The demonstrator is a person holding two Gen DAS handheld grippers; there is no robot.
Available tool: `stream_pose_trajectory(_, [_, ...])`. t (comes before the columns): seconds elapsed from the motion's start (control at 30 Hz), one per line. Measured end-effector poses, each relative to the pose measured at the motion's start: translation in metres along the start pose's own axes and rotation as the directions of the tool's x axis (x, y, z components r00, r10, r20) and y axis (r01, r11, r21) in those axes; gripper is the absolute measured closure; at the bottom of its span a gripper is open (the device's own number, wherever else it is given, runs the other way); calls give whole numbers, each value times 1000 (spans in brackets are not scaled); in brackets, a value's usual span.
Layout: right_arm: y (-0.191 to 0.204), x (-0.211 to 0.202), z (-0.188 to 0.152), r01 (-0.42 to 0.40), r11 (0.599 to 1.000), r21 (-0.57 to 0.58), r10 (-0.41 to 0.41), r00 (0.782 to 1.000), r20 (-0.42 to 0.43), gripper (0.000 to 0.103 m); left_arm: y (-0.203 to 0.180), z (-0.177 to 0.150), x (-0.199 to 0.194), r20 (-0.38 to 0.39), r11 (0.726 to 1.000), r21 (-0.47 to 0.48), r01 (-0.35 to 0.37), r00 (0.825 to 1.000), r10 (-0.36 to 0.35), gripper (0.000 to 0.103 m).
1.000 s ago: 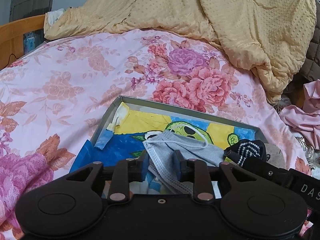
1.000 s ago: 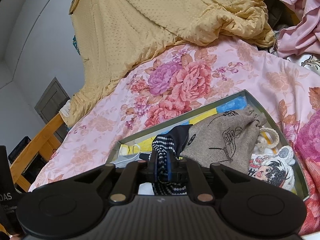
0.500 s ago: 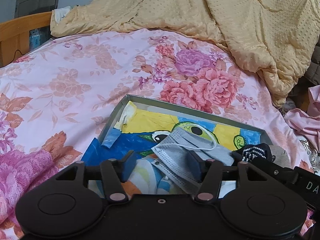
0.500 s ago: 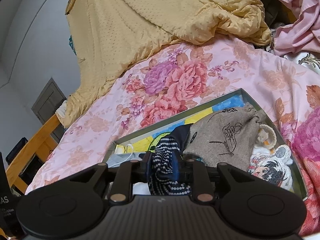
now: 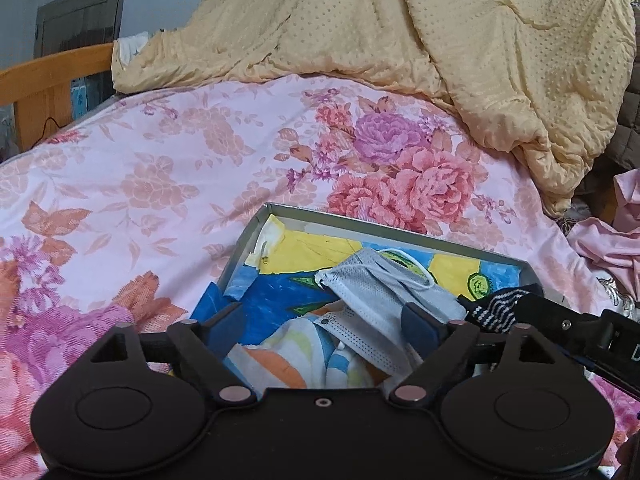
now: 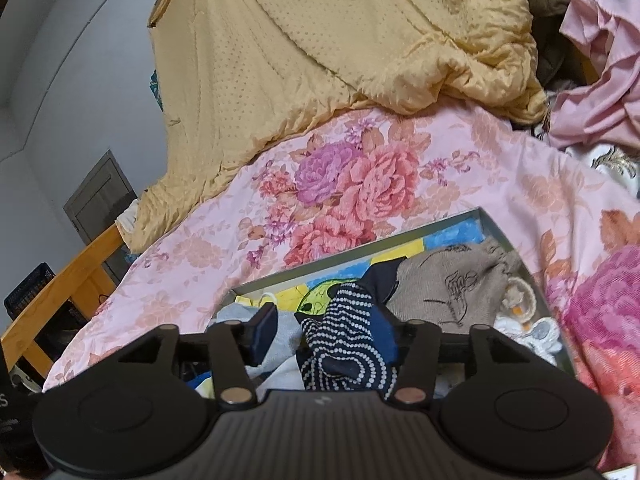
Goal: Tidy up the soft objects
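Observation:
A shallow grey box [image 5: 362, 224] with a bright painted lining lies on the floral bedspread. My left gripper [image 5: 322, 326] hangs over its near left part and its jaws are opening. A grey face mask [image 5: 384, 288] lies loose between them, on a striped cloth [image 5: 280, 360]. My right gripper [image 6: 334, 332] is over the box [image 6: 360, 249] too, jaws opening. A dark blue dotted sock [image 6: 344, 320] sits between its fingers, with the left pad clear of it. A beige drawstring pouch [image 6: 448, 284] lies to the sock's right.
A yellow quilt [image 5: 440, 52] is heaped at the back of the bed. Pink clothes [image 6: 600, 80] lie at the right. A wooden bed rail [image 5: 48, 80] runs at the far left. A white soft trinket [image 6: 536, 330] fills the box's right corner.
Both grippers have opened from a pinch. The mask has dropped free of the left pads and spread over the lining. The sock has slumped loose between the right fingers.

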State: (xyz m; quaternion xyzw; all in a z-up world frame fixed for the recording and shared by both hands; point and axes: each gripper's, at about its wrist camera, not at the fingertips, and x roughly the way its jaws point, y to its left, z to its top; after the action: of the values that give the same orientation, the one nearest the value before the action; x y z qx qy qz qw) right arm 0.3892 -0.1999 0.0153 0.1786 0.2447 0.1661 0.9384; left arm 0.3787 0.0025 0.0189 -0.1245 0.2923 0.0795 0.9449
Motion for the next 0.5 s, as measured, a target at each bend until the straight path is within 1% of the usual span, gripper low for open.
stream_pose_trajectory(0.2, [0,-15,3,9,1000,-6,-9,1000,19,32,2,5,-20,17,1000,1,-4,1000,4,6])
stream_pose_trajectory(0.37, [-1,-30,6,35,999,-20,-34,999,38,21,3,7,-36,34,1000,5,-12,999,12,4])
stream_pose_trajectory(0.5, [-2,-44,8,58,998,-29,-56,997,59,16,5,6,-48,49,1000,0,-20,999,20,2])
